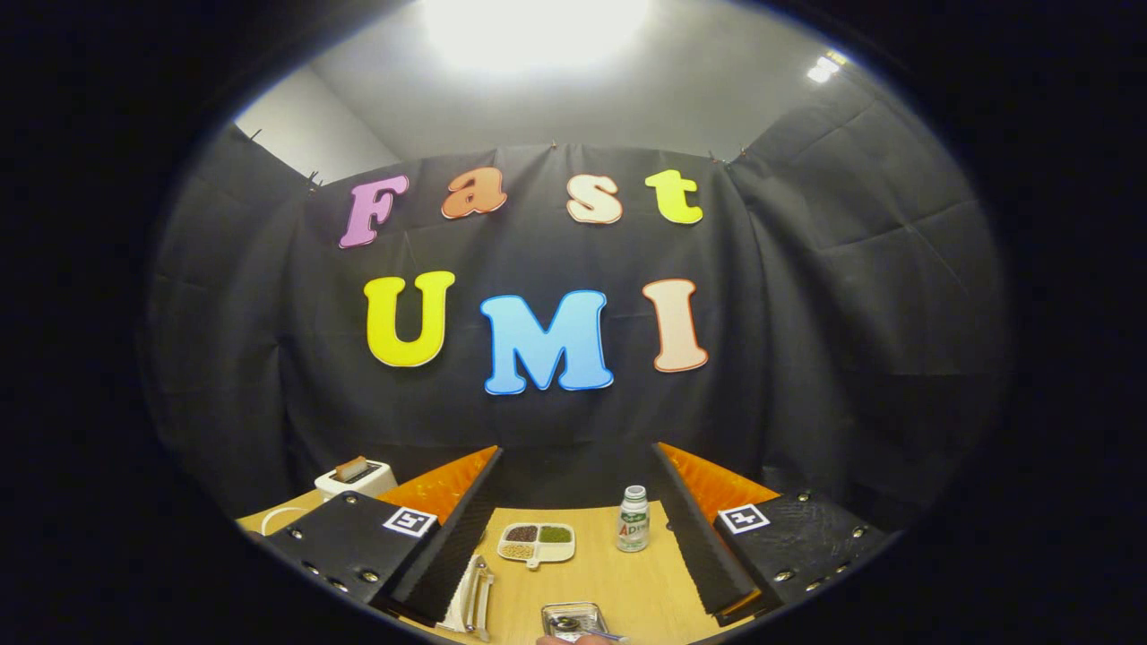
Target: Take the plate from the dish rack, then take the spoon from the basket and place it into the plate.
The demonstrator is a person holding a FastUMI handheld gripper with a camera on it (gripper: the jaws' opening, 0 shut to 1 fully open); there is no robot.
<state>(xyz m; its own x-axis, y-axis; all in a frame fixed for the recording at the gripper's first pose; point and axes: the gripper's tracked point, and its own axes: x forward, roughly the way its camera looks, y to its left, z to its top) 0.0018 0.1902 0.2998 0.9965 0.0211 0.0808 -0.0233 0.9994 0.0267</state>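
My gripper (578, 450) is open, raised above a wooden table (618, 582) and facing the booth's back wall, with nothing between its fingers. Low down between the fingers lies a small shiny rectangular plate (573, 616) with a dark-ended utensil, apparently the spoon (587, 629), resting in it. A person's fingertips (573, 640) touch the plate's near edge. A white rack with metal bars (472, 598) stands just beside my left finger; most of it is hidden.
Farther along the table sit a white divided dish (537, 543) of seeds and green powder and a small white-capped bottle (633, 519). Beyond my left finger are a white toaster (355, 478) holding a slice and a white rounded rim (280, 518).
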